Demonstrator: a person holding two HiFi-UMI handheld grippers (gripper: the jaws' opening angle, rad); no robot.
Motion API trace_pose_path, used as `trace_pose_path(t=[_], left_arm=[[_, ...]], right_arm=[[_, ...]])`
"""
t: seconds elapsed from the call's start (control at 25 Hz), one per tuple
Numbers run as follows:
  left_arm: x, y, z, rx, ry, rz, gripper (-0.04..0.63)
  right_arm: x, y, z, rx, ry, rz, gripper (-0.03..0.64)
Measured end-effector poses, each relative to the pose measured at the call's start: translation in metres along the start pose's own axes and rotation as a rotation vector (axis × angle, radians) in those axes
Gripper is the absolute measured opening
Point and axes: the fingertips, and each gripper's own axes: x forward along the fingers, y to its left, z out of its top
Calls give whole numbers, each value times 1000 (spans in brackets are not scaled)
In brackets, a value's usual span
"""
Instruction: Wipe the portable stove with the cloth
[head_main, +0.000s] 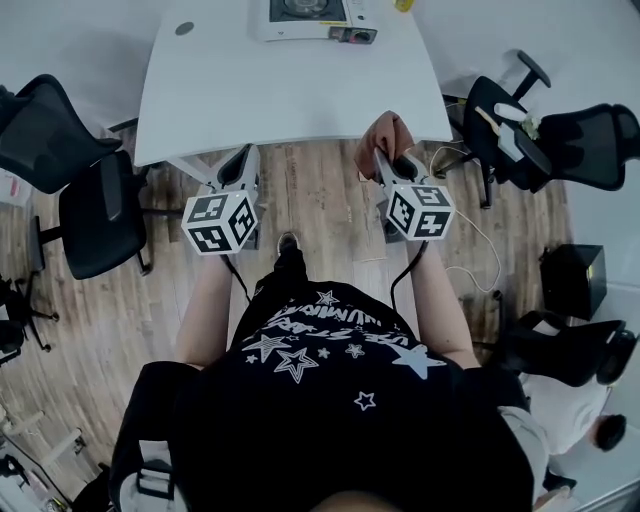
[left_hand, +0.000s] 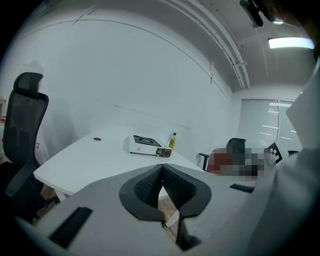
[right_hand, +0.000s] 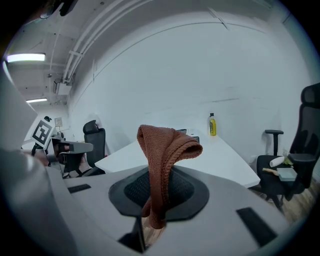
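The white portable stove (head_main: 310, 18) sits at the far side of the white table (head_main: 280, 100); the left gripper view shows the stove (left_hand: 149, 145) well ahead. A reddish-brown cloth (head_main: 387, 138) hangs folded over my right gripper (head_main: 388, 165), which is shut on it at the table's near edge. In the right gripper view the cloth (right_hand: 165, 150) rises from the closed jaws of the right gripper (right_hand: 158, 192) and hides most of the stove (right_hand: 189, 133). My left gripper (head_main: 240, 162) is shut and holds nothing, short of the table edge; its jaws (left_hand: 161, 174) meet.
A yellow bottle (head_main: 403, 5) stands beside the stove. Black office chairs stand at the left (head_main: 95, 215) and right (head_main: 560, 140) of the table, over a wooden floor. A black box (head_main: 572, 280) and another person (head_main: 560, 400) are at the lower right.
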Motion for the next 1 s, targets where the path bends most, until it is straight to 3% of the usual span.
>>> trace_pose_path(t=[0.64,1.0], left_arm=[[72,76,52,-6,-25,-44,8],[113,90,62,-9,2,-70,8]], right_arm=[[107,0,73,0,-52,-41,60],[136,-13,95,-10,-49,-43,60]])
